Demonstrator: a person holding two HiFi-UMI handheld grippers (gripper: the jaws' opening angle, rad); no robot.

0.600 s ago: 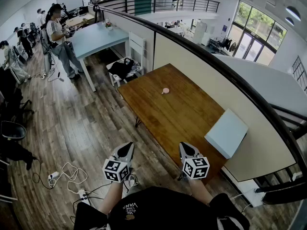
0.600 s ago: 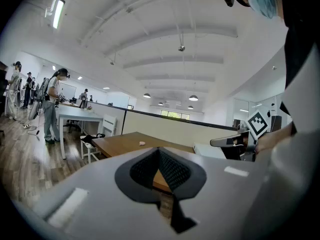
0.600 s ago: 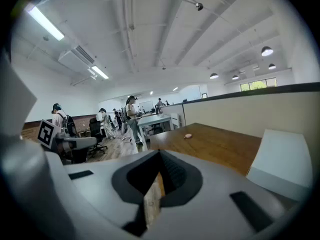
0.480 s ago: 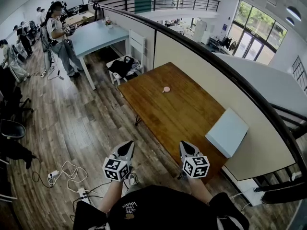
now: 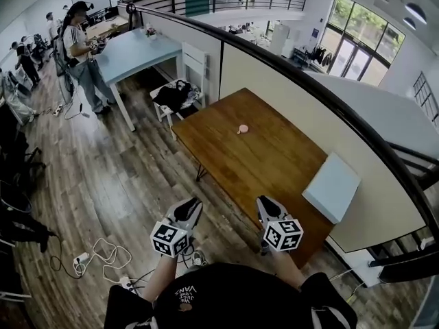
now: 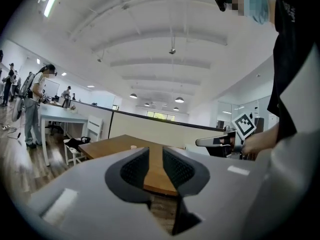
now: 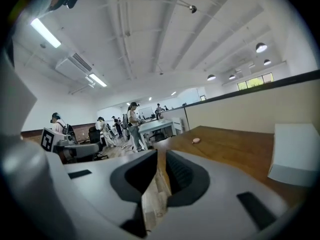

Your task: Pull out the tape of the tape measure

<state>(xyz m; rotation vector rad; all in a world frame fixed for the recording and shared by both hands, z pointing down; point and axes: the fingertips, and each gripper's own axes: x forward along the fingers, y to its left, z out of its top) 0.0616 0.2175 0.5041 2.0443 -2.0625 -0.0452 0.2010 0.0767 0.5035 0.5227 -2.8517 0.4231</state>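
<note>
Two grippers low in frame, well apart from tape measure (image 5: 241, 129) at centre of wooden surface (image 5: 274, 170).
Left gripper (image 5: 191, 204) fingers slightly apart, right gripper (image 5: 265, 203) fingers closed, both empty; probably light, hard, slippery case: pin body, pull tape tip.

- A white box (image 5: 332, 187) sits on the right edge of the wooden table (image 5: 260, 163) before you.
- A person (image 5: 79, 50) stands by the pale blue table (image 5: 140, 50).

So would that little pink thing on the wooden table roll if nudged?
The pink thing looks small, so probably light, sliding easily on the smooth table. It seems to lie flat, so rolling looks unlikely, though it's far off.
</note>
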